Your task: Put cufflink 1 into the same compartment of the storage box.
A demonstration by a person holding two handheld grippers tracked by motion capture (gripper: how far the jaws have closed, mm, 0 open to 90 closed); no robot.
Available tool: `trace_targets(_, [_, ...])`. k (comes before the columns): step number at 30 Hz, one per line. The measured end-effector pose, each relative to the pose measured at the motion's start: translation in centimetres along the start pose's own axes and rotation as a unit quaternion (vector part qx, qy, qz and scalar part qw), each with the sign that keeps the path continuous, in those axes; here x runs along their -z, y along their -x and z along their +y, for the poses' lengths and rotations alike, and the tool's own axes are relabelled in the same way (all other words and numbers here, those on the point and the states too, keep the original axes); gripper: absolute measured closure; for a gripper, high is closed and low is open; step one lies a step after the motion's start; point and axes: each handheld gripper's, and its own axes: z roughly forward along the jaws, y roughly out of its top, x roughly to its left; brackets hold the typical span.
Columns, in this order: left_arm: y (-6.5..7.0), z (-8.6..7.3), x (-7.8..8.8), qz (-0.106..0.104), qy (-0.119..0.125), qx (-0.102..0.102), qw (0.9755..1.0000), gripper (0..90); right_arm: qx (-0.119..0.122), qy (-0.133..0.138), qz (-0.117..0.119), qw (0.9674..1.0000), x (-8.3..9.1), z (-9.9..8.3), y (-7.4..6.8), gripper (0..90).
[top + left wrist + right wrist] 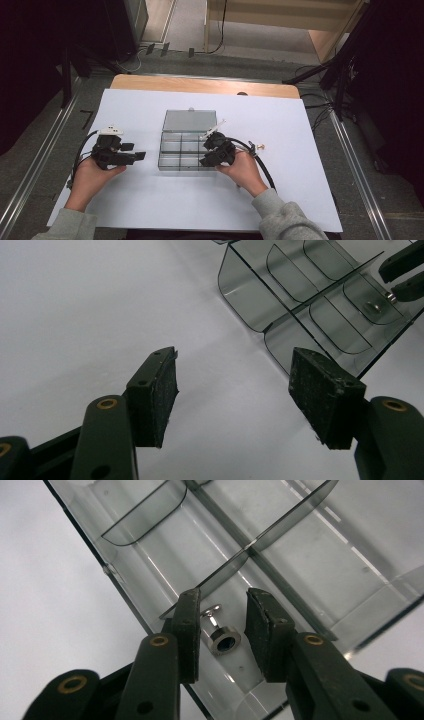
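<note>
A clear smoky plastic compartment box (172, 148) lies open on the white sheet, its lid (190, 120) folded flat behind it. My right gripper (206, 161) reaches into the box's near right compartment (320, 570). Its jaws (222, 630) stand apart on either side of a small silver stud with a round dark-centred head (225, 641), which lies on the compartment floor with the pads clear of it. My left gripper (140, 156) hovers open and empty over the sheet left of the box (300, 305); in its own view (235, 395) the stud (372, 307) and the right jaws (402, 275) appear.
A large white sheet (150, 200) covers the wooden table (200, 85). A small metal piece (260, 147) lies on the sheet just right of the right hand. Cables trail from both grippers. Dark stands and floor rails flank the table.
</note>
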Motion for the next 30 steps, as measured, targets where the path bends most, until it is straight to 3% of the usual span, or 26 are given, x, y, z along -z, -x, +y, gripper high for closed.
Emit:
trace_targets(9, [0.0,0.2,-0.1,-0.003,-0.005,-0.002,1.0000,36.6,-0.004,0.032,-0.002,0.9995,2.4,-0.3,0.3,59.3])
trace_targets(30, [0.0,1.0,-0.8,-0.012,-0.008,-0.009,0.9999,36.4,-0.026,0.063,-0.023,0.9974,6.3,-3.1,1.7,57.2])
